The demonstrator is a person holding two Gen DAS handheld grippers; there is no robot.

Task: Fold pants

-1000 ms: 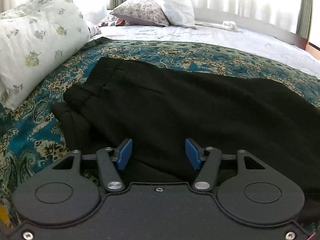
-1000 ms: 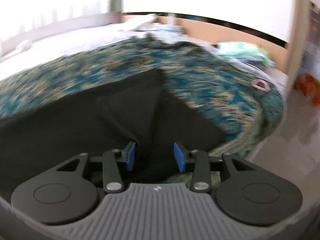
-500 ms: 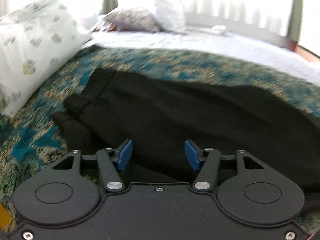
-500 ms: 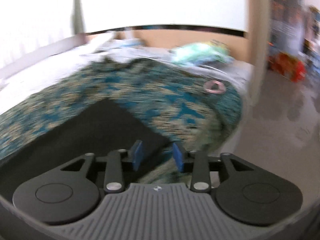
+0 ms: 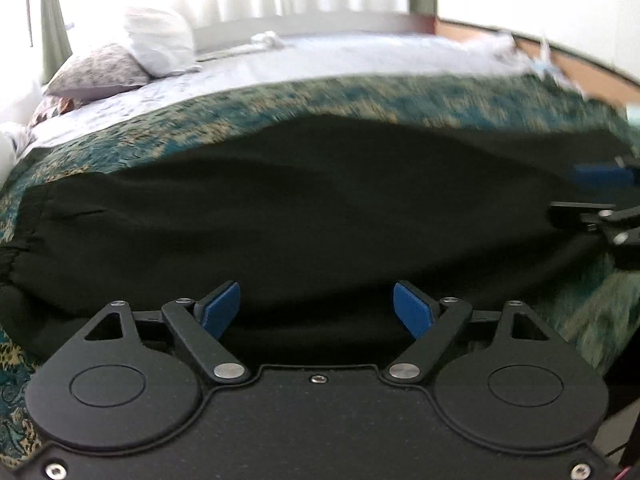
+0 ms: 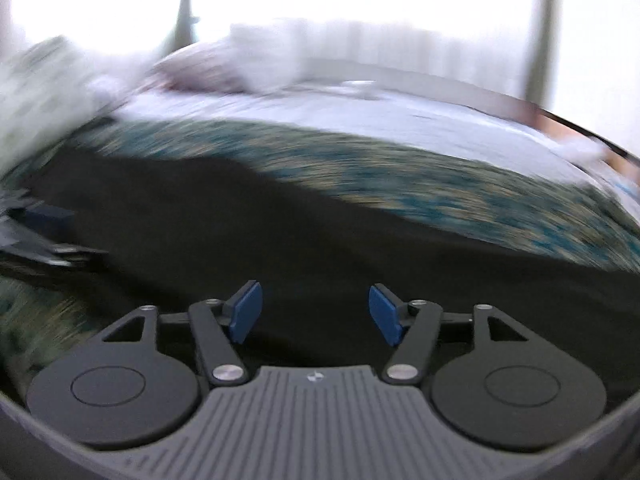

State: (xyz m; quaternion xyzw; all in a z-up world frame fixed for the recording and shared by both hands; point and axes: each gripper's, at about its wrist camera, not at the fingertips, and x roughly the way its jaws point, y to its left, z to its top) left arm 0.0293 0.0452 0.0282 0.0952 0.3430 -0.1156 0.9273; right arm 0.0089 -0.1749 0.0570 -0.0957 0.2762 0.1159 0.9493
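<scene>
1. Lying across a teal patterned bedspread (image 5: 240, 120), a pair of black pants (image 5: 300, 208) stretches nearly the full width of the left wrist view, with what looks like the waistband bunched at the far left edge.

2. Both tools stand with jaws wide and hold nothing: the left gripper (image 5: 316, 308) hovers at the near edge of the cloth, and the right gripper (image 6: 314, 312) hangs over the dark fabric (image 6: 320, 240) in a view smeared by motion blur.

3. Pillows (image 5: 132, 60) and a white sheet (image 5: 360, 56) fill the bed behind.

4. Judging by its soft ripples, the fabric is light and limp; it will likely sag and drag once lifted, and it is in no way fragile.

5. A sound hold would be a pinch through all layers at an edge or corner, one tool toward the waistband and the other toward the leg end, so the fold carries over evenly.

6. Taking only the top layer risks pulling the legs apart.
</scene>
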